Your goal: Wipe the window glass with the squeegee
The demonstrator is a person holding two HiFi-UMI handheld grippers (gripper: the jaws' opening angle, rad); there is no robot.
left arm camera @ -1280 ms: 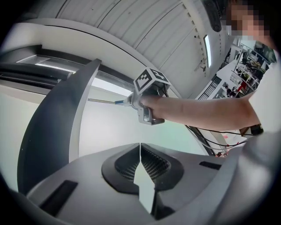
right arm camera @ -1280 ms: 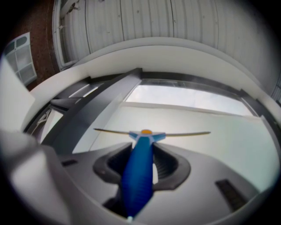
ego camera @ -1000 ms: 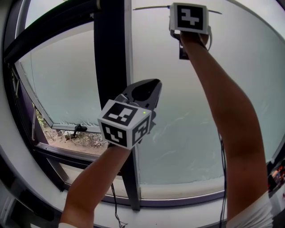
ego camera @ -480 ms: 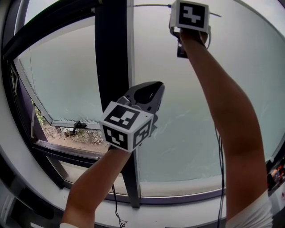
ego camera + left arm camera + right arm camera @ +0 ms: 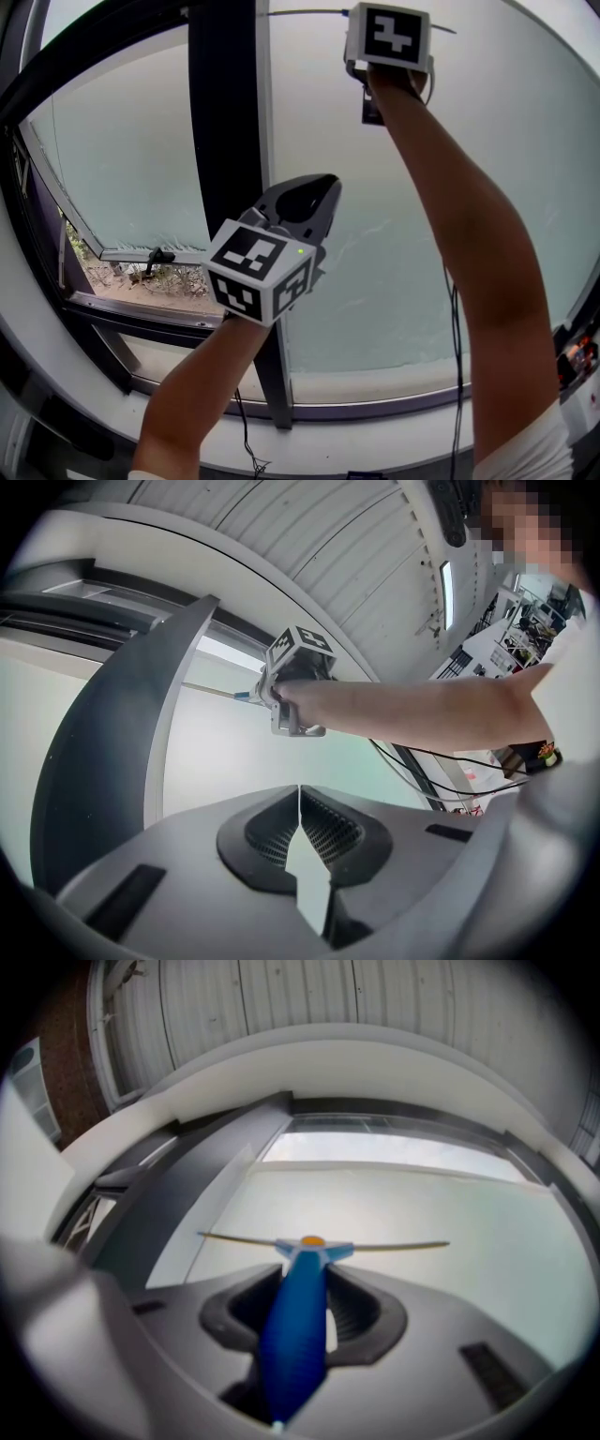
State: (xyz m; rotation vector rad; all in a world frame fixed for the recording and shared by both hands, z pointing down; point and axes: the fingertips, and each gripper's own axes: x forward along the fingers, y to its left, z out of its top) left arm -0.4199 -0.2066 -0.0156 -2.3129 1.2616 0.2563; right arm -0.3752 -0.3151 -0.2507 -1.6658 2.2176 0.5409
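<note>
Fingers on the left gripper (image 5: 300, 803) are pressed together with nothing in them, and it hangs right in front of the dark window post (image 5: 225, 122). Left of the post, an open sash (image 5: 141, 255) shows dirt outside. The right gripper (image 5: 305, 1302) is clamped on the blue squeegee (image 5: 298, 1335) handle, blade up high at the window glass (image 5: 375, 244). In the head view the marker cube (image 5: 387, 36) covers most of it, so only the thin blade ends stick out.

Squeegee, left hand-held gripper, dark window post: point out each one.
squeegee (image 5: 298, 1326), right gripper view, on its blue handle between the jaws.
left hand-held gripper (image 5: 299, 799), left gripper view, where its closed fingertips meet.
dark window post (image 5: 225, 122), head view, on its upper stretch.
</note>
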